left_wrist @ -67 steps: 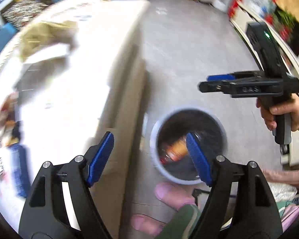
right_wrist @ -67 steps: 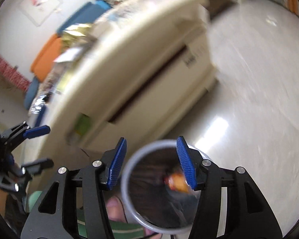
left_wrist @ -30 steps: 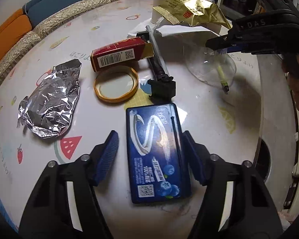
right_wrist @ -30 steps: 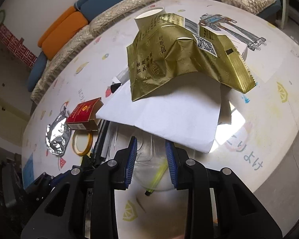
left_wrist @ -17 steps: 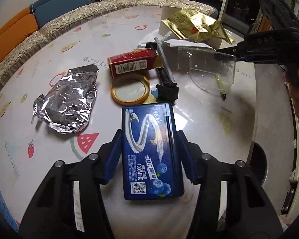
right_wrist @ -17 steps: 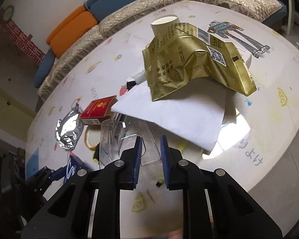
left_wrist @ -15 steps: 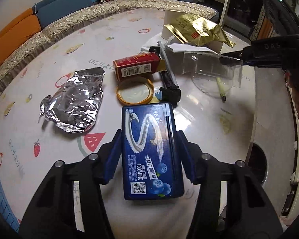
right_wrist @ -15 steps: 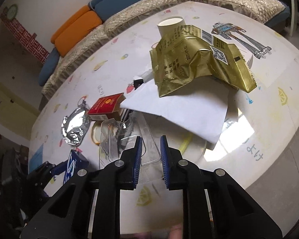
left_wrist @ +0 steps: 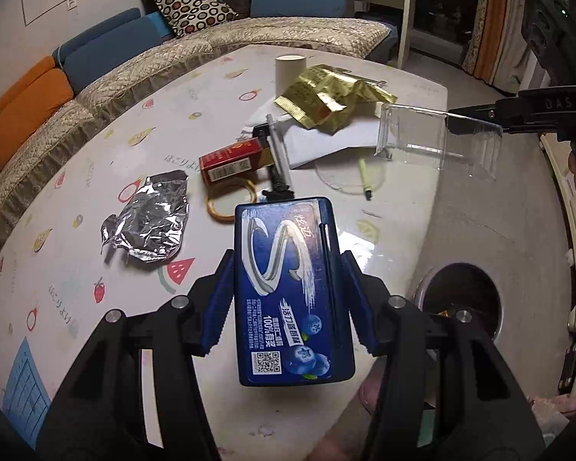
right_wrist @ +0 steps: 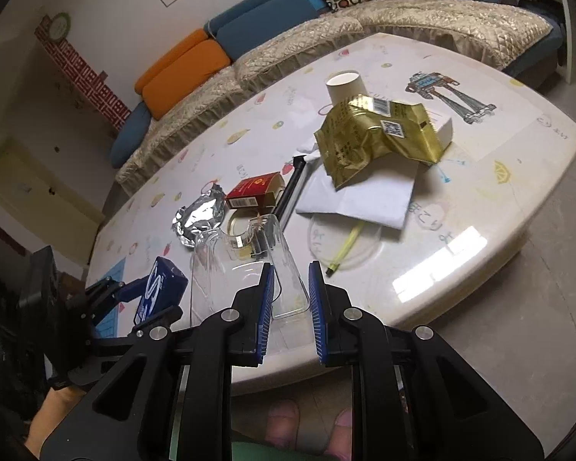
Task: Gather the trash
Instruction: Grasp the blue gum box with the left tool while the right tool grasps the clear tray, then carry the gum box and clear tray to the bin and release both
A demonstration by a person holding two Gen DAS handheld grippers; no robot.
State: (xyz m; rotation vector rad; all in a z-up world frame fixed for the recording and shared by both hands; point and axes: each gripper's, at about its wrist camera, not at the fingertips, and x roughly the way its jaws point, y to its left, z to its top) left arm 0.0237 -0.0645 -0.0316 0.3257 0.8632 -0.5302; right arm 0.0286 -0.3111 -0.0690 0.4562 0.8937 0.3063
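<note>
My left gripper [left_wrist: 288,269] is shut on a blue gum box [left_wrist: 292,292] and holds it above the near part of the white table [left_wrist: 395,207]. My right gripper [right_wrist: 290,272] is shut on one wall of a clear plastic container [right_wrist: 230,269], which hangs above the table's near edge. In the left wrist view that clear container [left_wrist: 437,142] and the right gripper [left_wrist: 476,121] are at the upper right. A round trash bin [left_wrist: 422,288] stands on the floor beside the table, below and right of the gum box.
On the table lie a gold snack bag [right_wrist: 376,134], white paper [right_wrist: 357,196], a paper cup [right_wrist: 345,84], a red box [right_wrist: 255,190], crumpled foil [right_wrist: 199,219], a yellow ring lid [left_wrist: 226,199], a black rod [left_wrist: 278,161] and a yellow-green pen [right_wrist: 345,249]. A sofa [left_wrist: 96,57] runs behind.
The left jaws closed on the gum box and lifted it off the table. The right jaws closed on the clear container and raised it away from the white paper.
</note>
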